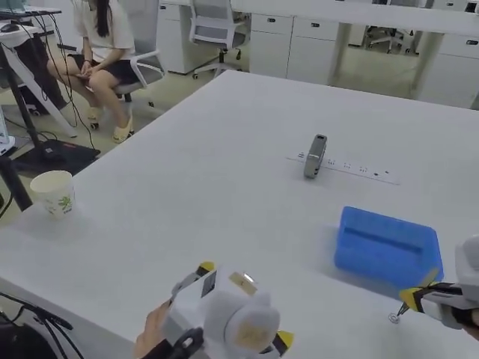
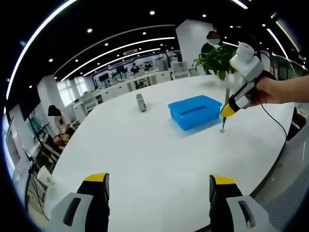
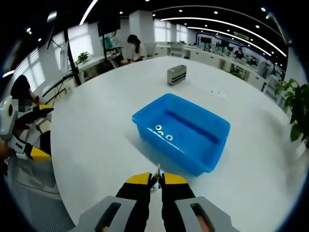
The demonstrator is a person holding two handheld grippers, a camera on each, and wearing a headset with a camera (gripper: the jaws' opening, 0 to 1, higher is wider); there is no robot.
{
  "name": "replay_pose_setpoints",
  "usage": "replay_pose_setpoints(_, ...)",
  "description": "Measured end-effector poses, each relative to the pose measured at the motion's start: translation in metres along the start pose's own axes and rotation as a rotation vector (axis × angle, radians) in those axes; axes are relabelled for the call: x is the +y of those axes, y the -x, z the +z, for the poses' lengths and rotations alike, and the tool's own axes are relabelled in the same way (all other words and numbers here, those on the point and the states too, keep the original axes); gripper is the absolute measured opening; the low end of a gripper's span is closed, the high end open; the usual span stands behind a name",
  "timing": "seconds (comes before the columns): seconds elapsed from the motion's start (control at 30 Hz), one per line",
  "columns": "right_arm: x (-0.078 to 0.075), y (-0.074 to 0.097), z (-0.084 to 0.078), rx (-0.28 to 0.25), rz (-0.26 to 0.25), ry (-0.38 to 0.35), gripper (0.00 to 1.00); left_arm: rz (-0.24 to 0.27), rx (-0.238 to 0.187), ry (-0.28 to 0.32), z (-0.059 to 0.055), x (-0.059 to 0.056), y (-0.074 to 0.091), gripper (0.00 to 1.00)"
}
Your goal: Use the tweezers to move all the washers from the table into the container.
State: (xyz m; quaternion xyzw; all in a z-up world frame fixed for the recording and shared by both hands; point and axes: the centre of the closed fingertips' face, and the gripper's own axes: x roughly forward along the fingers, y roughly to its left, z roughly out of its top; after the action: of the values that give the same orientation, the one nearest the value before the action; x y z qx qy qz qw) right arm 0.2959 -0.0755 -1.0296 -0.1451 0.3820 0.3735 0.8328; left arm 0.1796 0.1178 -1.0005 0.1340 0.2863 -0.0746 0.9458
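My right claw (image 3: 154,180) is pinched narrow on a pair of thin metal tweezers (image 3: 158,168). Their tips point down at the white table (image 1: 224,187), just beside the near wall of the blue rectangular plastic container (image 3: 203,157). In the head view a small metal washer (image 1: 394,318) lies on the table right at the tweezer tips, outside the container; I cannot tell whether they touch it. Other pale washers (image 3: 163,131) lie on the container's floor. My left claw (image 2: 159,186) stands wide with nothing between its jaws, above the table and well apart from the container.
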Motion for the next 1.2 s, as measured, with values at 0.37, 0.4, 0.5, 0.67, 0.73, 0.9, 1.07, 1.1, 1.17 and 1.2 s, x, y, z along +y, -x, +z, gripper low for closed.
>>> replay_pose_setpoints(0.37, 0.0023, -0.0006, 0.0008, -0.012, 0.007, -0.027, 0.04, 0.011, 0.006, 0.005, -0.0007, 0.0026, 0.0012, 0.87)
replay_pose_setpoints(0.4, 0.003, -0.0007, 0.0005, -0.011, 0.009, -0.028, 0.04, 0.012, 0.008, 0.004, -0.0007, 0.0027, 0.0013, 0.87)
replay_pose_setpoints(0.5, 0.0047, -0.0026, -0.0002, -0.008, 0.012, -0.03, 0.04, 0.013, 0.008, 0.004, 0.0001, 0.0032, 0.0016, 0.87)
replay_pose_setpoints(0.67, 0.005, -0.0044, 0.0006, -0.025, 0.01, -0.043, 0.04, 0.012, 0.014, 0.0, -0.0004, 0.003, 0.0009, 0.87)
replay_pose_setpoints(0.73, 0.005, -0.0046, -0.0001, -0.03, 0.012, -0.046, 0.03, 0.011, 0.02, 0.001, -0.0013, 0.0029, 0.0004, 0.87)
replay_pose_setpoints(0.9, 0.0053, -0.0031, -0.0024, -0.04, 0.002, -0.029, 0.03, 0.011, 0.032, -0.002, -0.0028, 0.0029, -0.0004, 0.87)
replay_pose_setpoints(1.07, 0.0031, -0.0044, -0.0008, -0.061, -0.002, -0.028, 0.03, 0.009, 0.037, -0.005, -0.003, 0.0017, -0.0015, 0.87)
replay_pose_setpoints(1.1, 0.0025, -0.0046, -0.001, -0.061, -0.003, -0.034, 0.03, 0.006, 0.036, -0.005, -0.0027, 0.0011, -0.0016, 0.87)
replay_pose_setpoints(1.17, 0.0021, -0.0047, -0.0016, -0.062, -0.003, -0.038, 0.03, -0.001, 0.037, -0.004, -0.0027, -0.0004, -0.0018, 0.87)
replay_pose_setpoints(1.2, 0.0022, -0.0046, -0.0019, -0.063, -0.005, -0.034, 0.03, -0.004, 0.04, -0.007, -0.0033, -0.0011, -0.0019, 0.87)
